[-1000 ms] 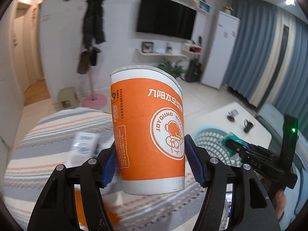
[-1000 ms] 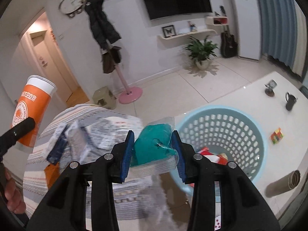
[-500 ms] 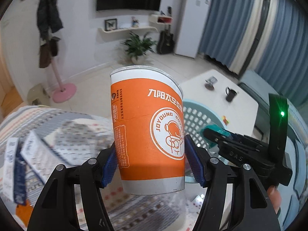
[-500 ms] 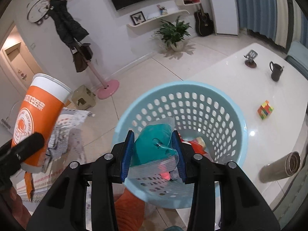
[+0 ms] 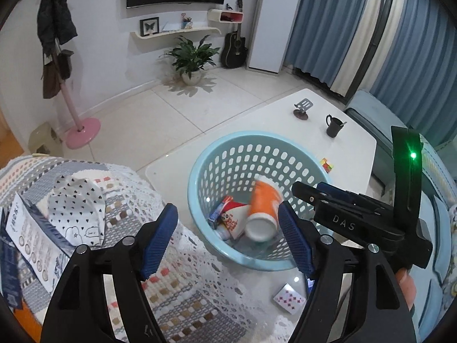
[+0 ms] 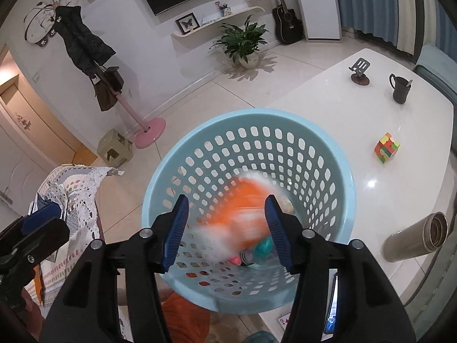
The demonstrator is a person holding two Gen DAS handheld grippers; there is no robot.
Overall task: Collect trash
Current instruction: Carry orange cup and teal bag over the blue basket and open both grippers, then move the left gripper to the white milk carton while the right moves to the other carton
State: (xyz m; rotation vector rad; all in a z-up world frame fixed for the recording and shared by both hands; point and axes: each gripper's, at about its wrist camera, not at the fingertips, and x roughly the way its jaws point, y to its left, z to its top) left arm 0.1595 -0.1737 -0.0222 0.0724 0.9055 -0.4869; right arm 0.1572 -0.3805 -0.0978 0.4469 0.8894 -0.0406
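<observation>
With both sets of jaws having just been opening and nothing left between them, I hold my left gripper (image 5: 228, 238) and my right gripper (image 6: 225, 230) wide and empty over the light blue basket (image 5: 200, 171). From my left wrist the orange paper cup (image 5: 262, 211) lies just ahead of and below the fingertips, inside the basket, tipped over with its white base toward me and its long axis slanting away toward the far wall of the tub. From the right wrist it is only an orange and white blur, so it looks to be tumbling. The teal packet (image 6: 264, 248) sits low in the basket beside my right gripper's right finger, next to a red and white carton (image 5: 231, 217).

What I judge comes next lies the other way: to my left, on the knitted patchwork blanket (image 5: 177, 291), rest a limp white cloth with small black hearts (image 5: 77, 208) and a flat printed white-and-blue box (image 5: 34, 243). My left gripper is the nearer one. The box's long axis runs diagonally away from me, so I would roll the wrist to take it across its narrow width. The basket is hard perforated plastic, smooth-rimmed and round; the blanket is soft with a lacy edge.
</observation>
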